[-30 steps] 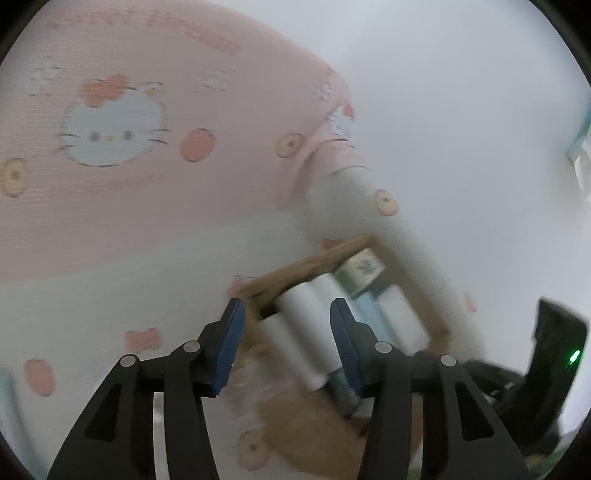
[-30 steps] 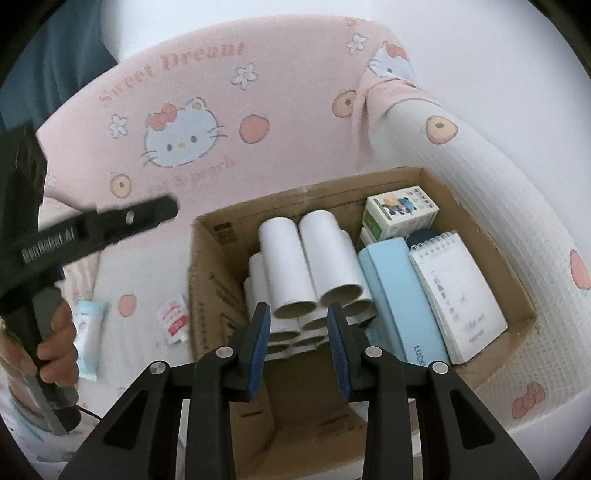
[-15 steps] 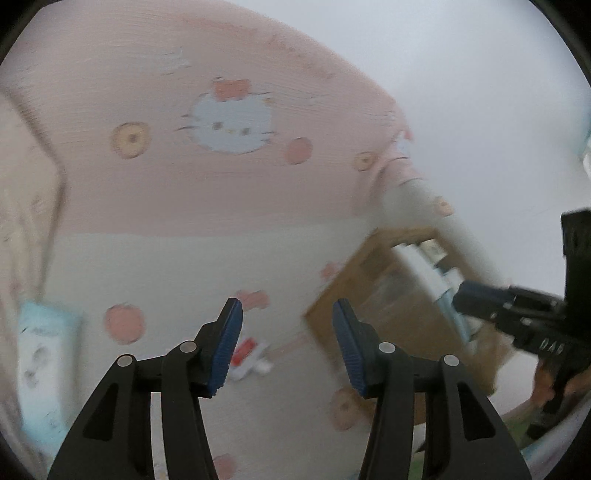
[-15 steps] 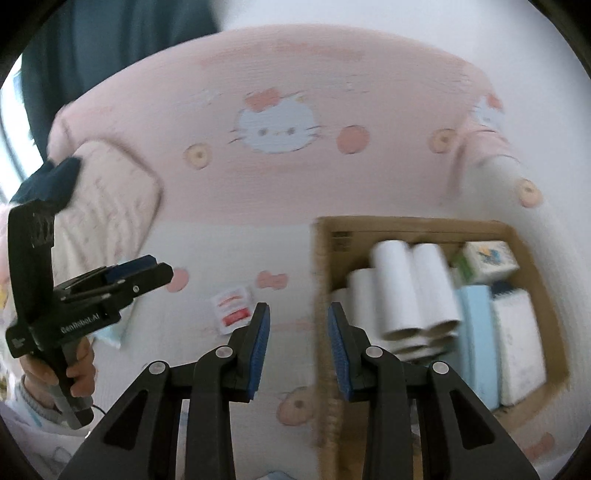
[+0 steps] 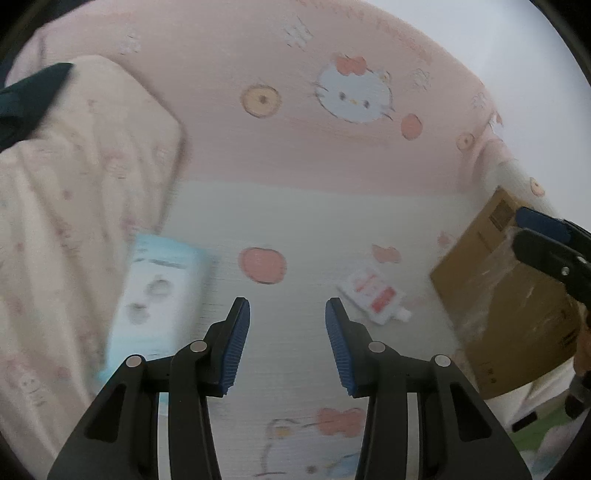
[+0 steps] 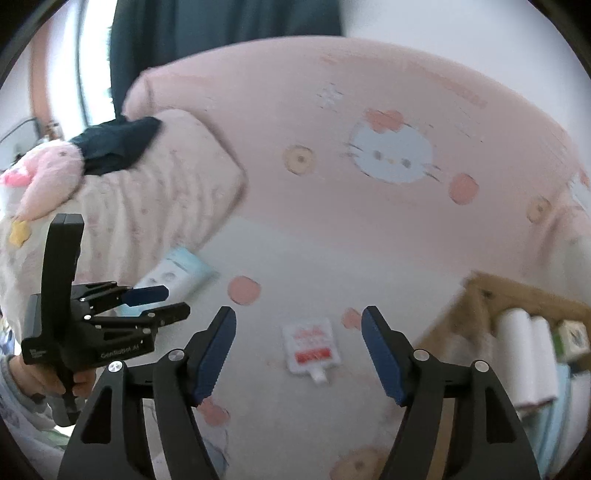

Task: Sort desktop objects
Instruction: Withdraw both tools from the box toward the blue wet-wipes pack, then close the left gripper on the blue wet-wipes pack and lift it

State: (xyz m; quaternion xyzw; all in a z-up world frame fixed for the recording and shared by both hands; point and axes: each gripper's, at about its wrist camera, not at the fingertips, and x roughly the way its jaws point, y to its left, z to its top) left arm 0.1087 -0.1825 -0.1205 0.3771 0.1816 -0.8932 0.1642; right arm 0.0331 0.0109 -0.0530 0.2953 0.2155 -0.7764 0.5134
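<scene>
A pink sheet [image 6: 303, 110] printed with a white cat face [image 6: 391, 155], peaches and round biscuits was seen spread over the bed. A pale quilted pillow [image 5: 74, 192] was laid at its left side, with a dark cloth [image 6: 114, 144] draped on its top corner. A pink plush toy [image 6: 48, 173] was seen beside that cloth, and a dark curtain [image 6: 221, 22] behind the bed.

My left wrist camera looks steeply down along my fingers at the bedsheet [image 5: 295, 229], close. My right one faces likewise from further right. Both catch the white sachet [image 5: 373, 291] [image 6: 312, 345], blue packet [image 5: 159, 295] [image 6: 177, 267] and cardboard box [image 5: 509, 295] [image 6: 480, 295].
</scene>
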